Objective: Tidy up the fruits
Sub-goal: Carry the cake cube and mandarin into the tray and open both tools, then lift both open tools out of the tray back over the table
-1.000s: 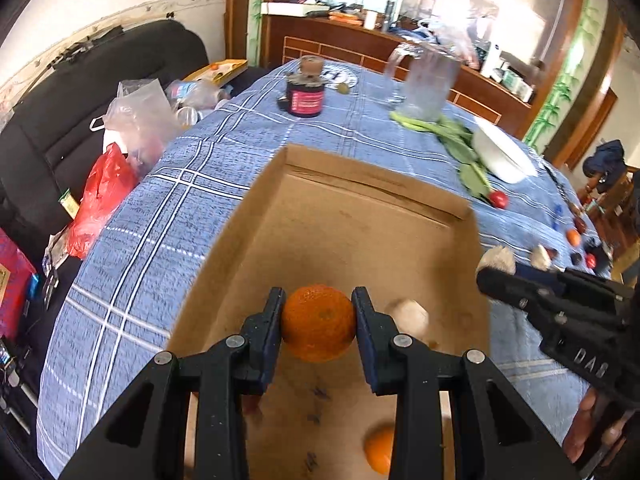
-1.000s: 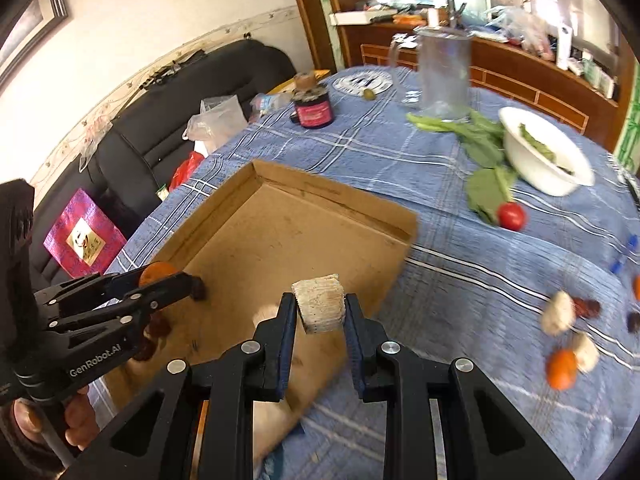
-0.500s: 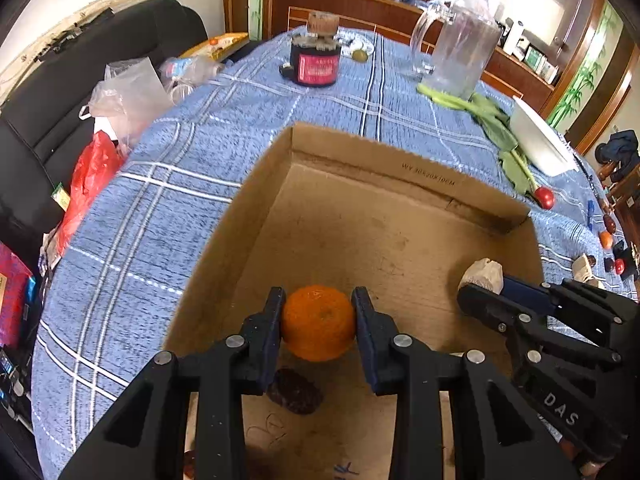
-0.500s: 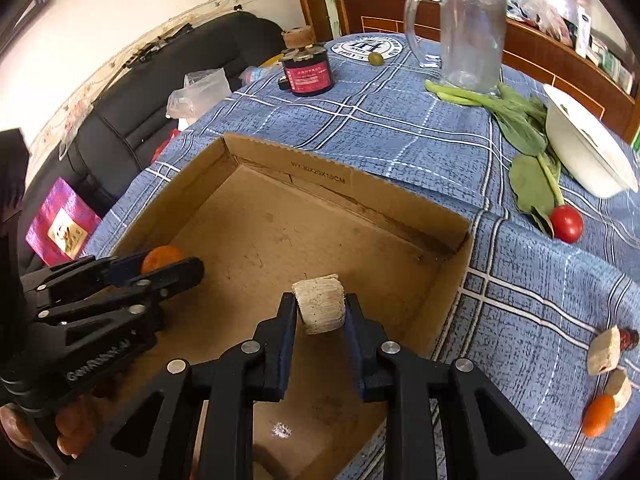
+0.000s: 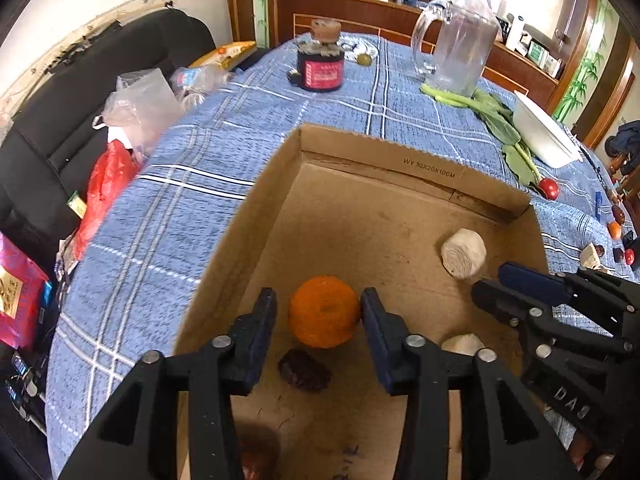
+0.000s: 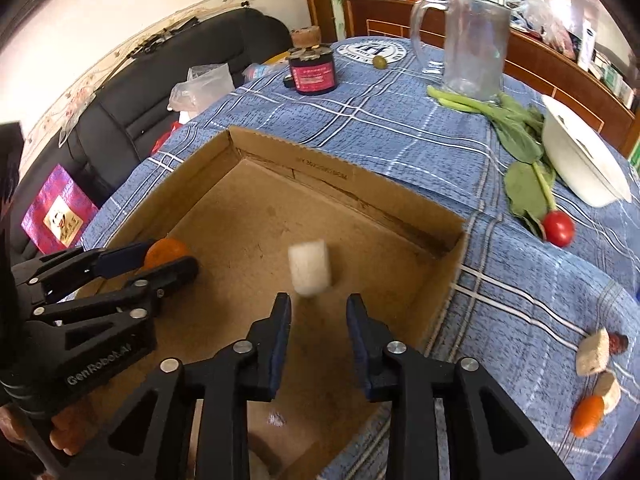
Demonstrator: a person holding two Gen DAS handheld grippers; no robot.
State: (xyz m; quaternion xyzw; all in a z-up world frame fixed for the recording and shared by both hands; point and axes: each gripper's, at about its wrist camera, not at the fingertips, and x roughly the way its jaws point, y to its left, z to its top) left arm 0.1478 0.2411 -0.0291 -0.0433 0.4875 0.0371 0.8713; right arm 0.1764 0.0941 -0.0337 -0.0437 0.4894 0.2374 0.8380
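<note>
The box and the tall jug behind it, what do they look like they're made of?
The box looks like plain brown corrugated cardboard: matte, scuffed and stained inside, with printed lettering on one wall. The jug looks like clear glass or perhaps hard plastic: you see through it, and it has a transparent handle. The pictures alone can't settle which.

Both grippers are black plastic frames with triangular cut-outs and silver screw heads at the joints; the left gripper (image 5: 318,312) and right gripper (image 6: 319,312) carry dark blue pads (image 5: 262,332) inside their fingers. Seen from the side, the left one bears white "GenRobot.AI" lettering, the right "DAS".
</note>
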